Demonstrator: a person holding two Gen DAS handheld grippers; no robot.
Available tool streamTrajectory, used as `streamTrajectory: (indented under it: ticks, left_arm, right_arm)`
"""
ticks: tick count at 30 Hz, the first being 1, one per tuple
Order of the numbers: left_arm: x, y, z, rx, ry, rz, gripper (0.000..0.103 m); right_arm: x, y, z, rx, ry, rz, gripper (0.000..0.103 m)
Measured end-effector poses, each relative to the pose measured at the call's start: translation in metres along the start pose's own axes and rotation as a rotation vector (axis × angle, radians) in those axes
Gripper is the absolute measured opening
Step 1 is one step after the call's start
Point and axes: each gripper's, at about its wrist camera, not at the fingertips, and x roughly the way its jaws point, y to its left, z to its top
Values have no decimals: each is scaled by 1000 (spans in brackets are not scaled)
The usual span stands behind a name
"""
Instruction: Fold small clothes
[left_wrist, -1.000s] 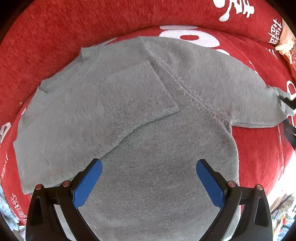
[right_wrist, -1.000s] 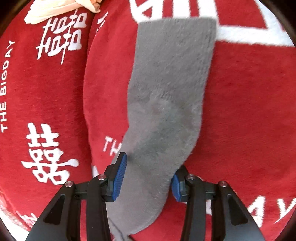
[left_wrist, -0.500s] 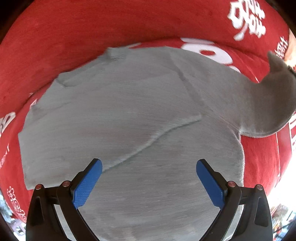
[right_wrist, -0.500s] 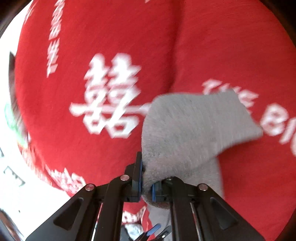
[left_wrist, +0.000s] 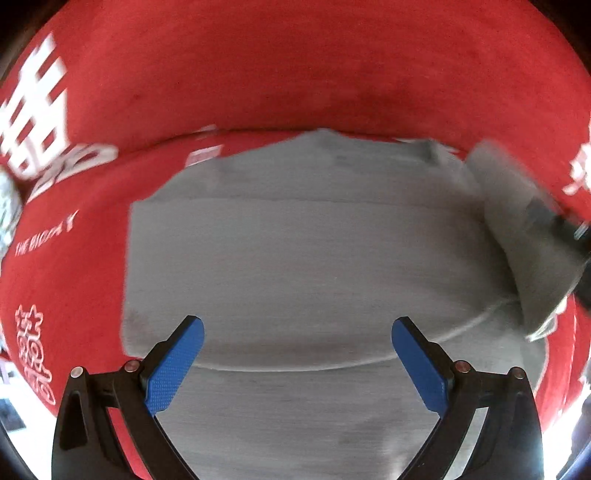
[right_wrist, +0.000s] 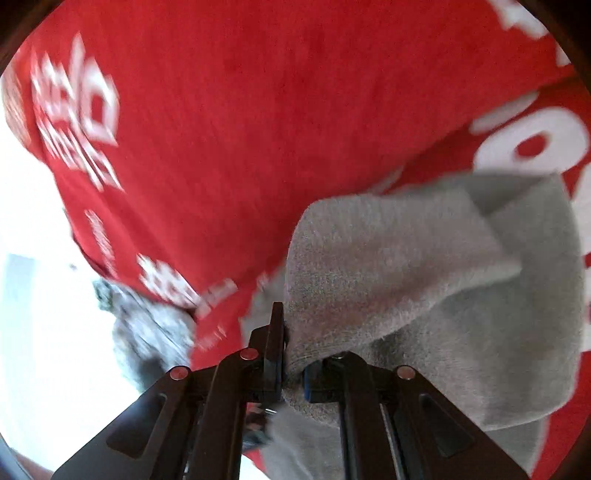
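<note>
Sweater (left_wrist: 314, 266) lies mid-frame on red cover (left_wrist: 295, 74); left gripper (left_wrist: 297, 354) gapes empty; right gripper (right_wrist: 293, 373), having just closed, clamps its sleeve (right_wrist: 406, 266).

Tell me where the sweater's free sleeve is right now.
The sleeve is lifted off the red cover, pinched in the right claw; in the left wrist view it sits at the sweater's right edge.

We see a red cover (left_wrist: 295, 74) with white lettering carrying everything. A grey sweater (left_wrist: 314, 258) lies flat on it, directly beneath and ahead of our left tongs, reaching toward the right tongs' side.
</note>
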Motion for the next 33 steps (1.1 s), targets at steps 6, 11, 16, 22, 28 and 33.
streamTrajectory:
  ticks: [6,11,16,22,28,33]
  left_arm:
    - [8,42,-8,-68,8,2,102]
    - [10,66,-6,-118,2,-40,102]
    - [4,92,-3,-174,-19,-127,102]
    - [-3,123,-6,-239,-34,-251,102]
    - [-1,130,-11,-282,-5,-308,102]
    - [5,118,-11,-270,22,-351,102]
  right_arm:
    - [39,-12,-19,83,82,-125,24]
    - [2,-37,-25,239,-70,-146,49]
    - [2,-19,-3,185,-133,-200,8]
    - [61,78,-27,-329,71,-249,8]
    - [107,81,-82,-511,283,-386,16]
    - [61,49,-85,-364,262,-331,40]
